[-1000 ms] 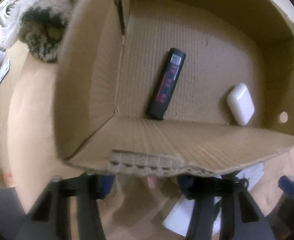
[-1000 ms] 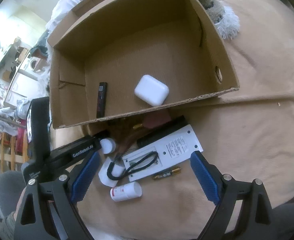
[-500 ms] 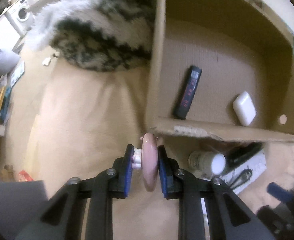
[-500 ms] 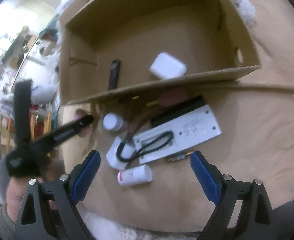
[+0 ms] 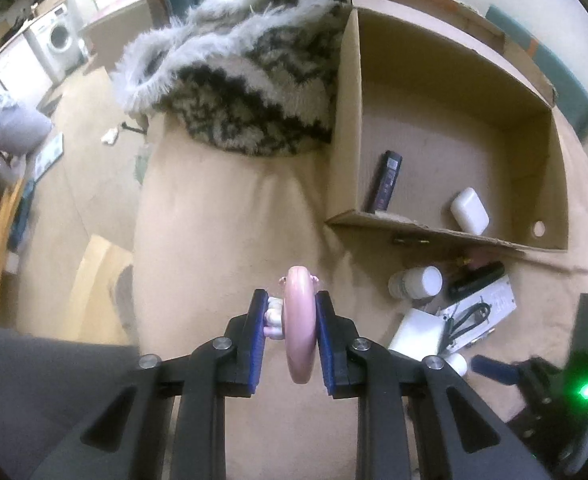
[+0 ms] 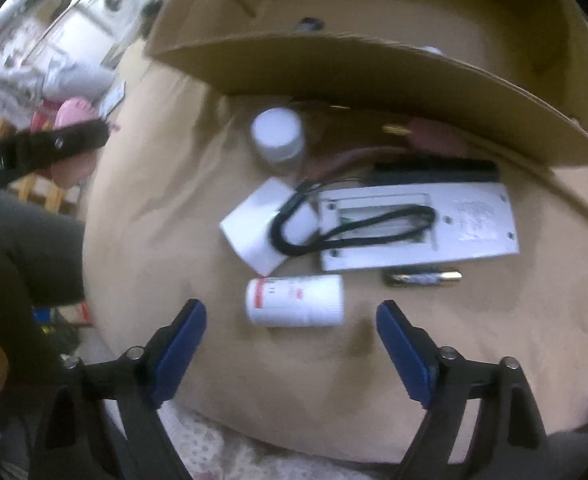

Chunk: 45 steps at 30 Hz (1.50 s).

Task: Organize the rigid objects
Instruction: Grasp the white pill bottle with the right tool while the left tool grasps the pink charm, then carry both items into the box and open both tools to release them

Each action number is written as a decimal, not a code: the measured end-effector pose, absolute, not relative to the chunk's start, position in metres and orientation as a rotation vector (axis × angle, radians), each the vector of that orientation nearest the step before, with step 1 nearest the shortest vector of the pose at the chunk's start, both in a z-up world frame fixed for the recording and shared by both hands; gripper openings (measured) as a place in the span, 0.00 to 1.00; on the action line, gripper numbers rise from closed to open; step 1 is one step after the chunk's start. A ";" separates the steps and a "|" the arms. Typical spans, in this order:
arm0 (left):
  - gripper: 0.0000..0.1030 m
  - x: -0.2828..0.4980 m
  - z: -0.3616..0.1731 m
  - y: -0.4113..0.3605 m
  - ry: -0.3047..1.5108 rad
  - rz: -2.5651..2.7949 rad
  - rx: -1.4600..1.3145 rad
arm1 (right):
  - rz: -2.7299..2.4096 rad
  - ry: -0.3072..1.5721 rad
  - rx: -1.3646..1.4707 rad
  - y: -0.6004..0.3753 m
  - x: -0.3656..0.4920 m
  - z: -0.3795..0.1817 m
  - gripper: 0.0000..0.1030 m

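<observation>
Lifted clear of the cardboard box (image 5: pixel 446 128), a pink disc-shaped toy (image 5: pixel 300 330) is clamped in the left gripper (image 5: pixel 289 340). Right gripper (image 6: pixel 289 340) jaws, just narrowing, are spread empty before a white bottle (image 6: pixel 294 300) beside the box.

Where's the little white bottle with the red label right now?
In the right wrist view the white bottle lies on its side on the tan cover, ahead of the open right gripper, just below the white remote.

Dim warm light, fisheye warping, right view blurred
</observation>
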<state>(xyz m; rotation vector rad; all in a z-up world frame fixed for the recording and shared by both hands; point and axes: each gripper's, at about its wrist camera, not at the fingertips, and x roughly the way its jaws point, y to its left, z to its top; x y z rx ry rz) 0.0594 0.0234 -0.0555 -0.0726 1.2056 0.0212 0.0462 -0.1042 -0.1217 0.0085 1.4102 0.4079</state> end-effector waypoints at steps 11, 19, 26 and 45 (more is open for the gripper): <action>0.20 0.057 -0.062 0.015 1.181 0.029 -0.086 | 0.375 1.361 -0.012 -0.099 0.037 -0.120 0.48; 0.20 0.058 -0.065 0.014 1.186 0.036 -0.072 | 0.365 1.365 0.012 -0.109 0.038 -0.119 0.48; 0.20 0.053 -0.058 0.011 1.152 0.040 -0.037 | 0.372 1.352 0.096 -0.133 0.033 -0.096 0.48; 0.20 0.087 0.000 -0.016 1.012 -0.026 0.033 | 0.349 1.019 0.187 -0.179 0.107 0.010 0.48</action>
